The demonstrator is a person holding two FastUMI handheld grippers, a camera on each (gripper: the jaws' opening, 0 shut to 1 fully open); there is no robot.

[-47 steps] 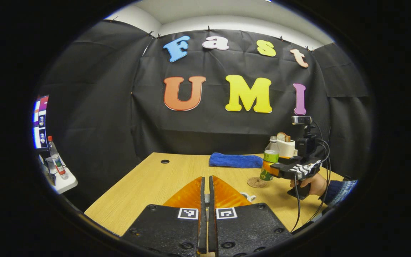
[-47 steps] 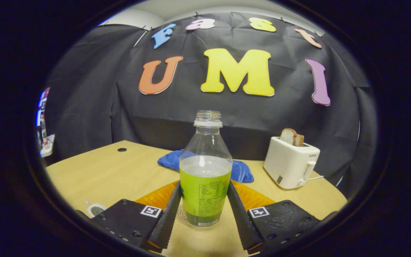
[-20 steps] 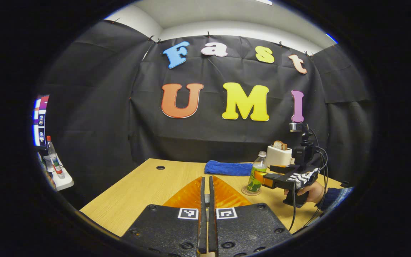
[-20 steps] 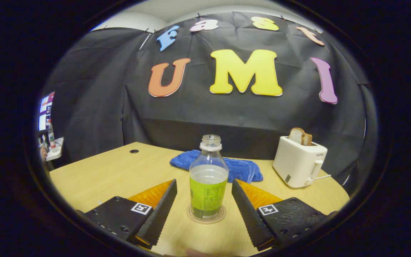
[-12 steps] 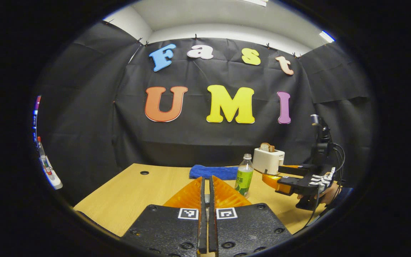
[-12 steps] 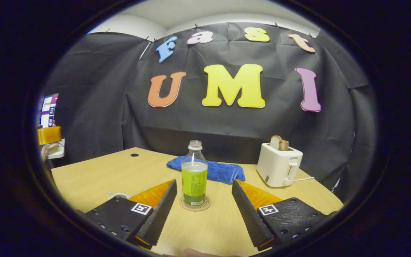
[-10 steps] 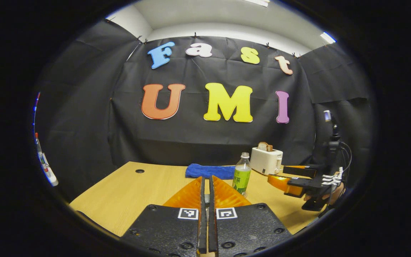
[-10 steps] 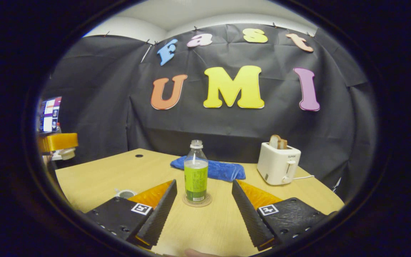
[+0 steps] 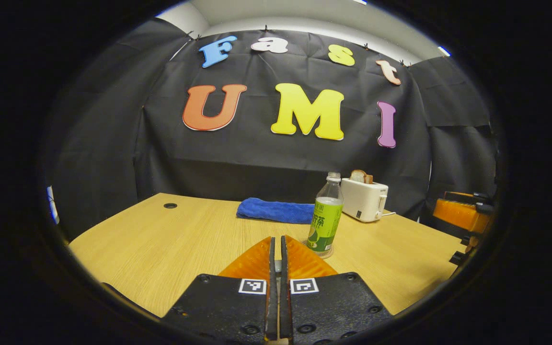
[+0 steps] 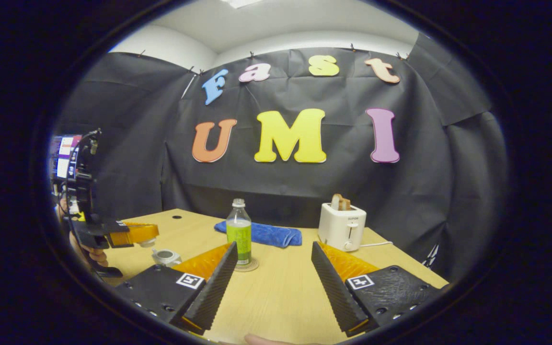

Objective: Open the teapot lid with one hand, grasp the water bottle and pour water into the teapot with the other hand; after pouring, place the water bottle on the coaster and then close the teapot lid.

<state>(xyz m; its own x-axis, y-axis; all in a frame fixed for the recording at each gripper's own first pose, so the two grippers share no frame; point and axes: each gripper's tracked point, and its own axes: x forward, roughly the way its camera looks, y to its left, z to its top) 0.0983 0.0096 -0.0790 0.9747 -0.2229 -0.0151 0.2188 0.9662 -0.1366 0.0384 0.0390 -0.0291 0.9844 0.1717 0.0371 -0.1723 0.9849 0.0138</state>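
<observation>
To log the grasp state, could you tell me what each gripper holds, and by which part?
Right gripper: nothing, jaws open. Left gripper: the teapot lid, pinched from above; exact spot hidden.

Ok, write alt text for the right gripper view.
The right gripper hangs open over a wooden table, well back from a water bottle standing on a coaster. Beyond lie a blue towel and a toaster; the left gripper hovers above the teapot.

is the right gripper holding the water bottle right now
No, the right gripper is open and pulled back, while the water bottle stands free on the coaster.
</observation>
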